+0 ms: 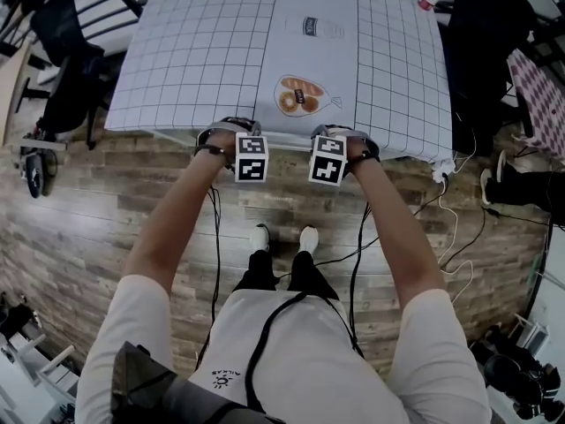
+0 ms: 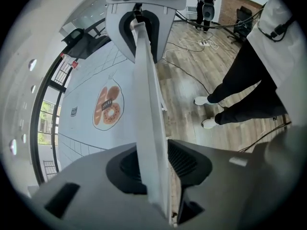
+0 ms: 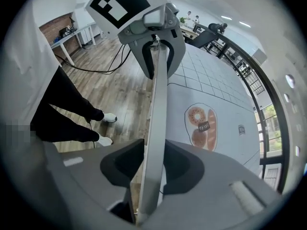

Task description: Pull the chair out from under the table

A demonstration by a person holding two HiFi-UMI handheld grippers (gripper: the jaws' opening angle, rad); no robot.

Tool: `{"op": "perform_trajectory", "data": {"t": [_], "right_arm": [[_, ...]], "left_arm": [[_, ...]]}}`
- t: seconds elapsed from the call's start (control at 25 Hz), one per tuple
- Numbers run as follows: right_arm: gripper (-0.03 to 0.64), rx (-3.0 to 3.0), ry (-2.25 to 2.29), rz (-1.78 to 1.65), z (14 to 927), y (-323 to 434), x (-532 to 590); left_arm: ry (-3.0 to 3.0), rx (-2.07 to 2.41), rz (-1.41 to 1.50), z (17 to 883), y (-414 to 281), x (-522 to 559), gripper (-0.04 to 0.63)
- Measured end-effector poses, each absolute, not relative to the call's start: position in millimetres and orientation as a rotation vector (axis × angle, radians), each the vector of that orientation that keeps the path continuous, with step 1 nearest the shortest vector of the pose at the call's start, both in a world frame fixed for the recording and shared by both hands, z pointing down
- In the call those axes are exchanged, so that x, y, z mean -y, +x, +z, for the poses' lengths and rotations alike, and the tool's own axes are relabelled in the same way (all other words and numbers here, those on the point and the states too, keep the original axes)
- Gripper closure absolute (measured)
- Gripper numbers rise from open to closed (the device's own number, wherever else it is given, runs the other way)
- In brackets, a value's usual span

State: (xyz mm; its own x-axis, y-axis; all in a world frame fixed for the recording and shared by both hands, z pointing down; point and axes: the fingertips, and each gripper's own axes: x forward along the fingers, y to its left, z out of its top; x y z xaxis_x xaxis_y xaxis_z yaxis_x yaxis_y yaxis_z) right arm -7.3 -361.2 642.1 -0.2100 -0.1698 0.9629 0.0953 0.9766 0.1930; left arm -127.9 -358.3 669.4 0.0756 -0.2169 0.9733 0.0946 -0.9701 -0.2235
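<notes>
Head view showed me the left gripper [image 1: 237, 145] and right gripper [image 1: 341, 147] at the worktop [image 1: 203, 69] edge. Both sets of jaws squeezed the chair's white top rail [image 2: 146, 104].

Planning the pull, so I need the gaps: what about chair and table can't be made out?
- Chair seat and legs: head view, hidden under the white grid-patterned tablecloth; gripper views show only a white flat rail.
- Rail, head view: indistinct from the cloth's edge between left gripper and right gripper.
- Cloth's small print: head view, too small.
</notes>
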Motion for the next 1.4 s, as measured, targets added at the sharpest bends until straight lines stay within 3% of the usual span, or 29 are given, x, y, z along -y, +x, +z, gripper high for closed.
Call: {"op": "perform_trajectory", "data": {"t": [0.16,1.4], "right_arm": [[0.517,1.726,0.023,-0.24,651.1,-7.8,356.8],[0.534,1.723,-0.005,-0.049,654.0,-5.1,323.2]], "left_arm": [[-2.128,-0.133,-2.014,679.4,-127.2,355.4,0.491],[-2.206,-0.069,-2.102,681.2,-125.2,321.7,0.512]]}}
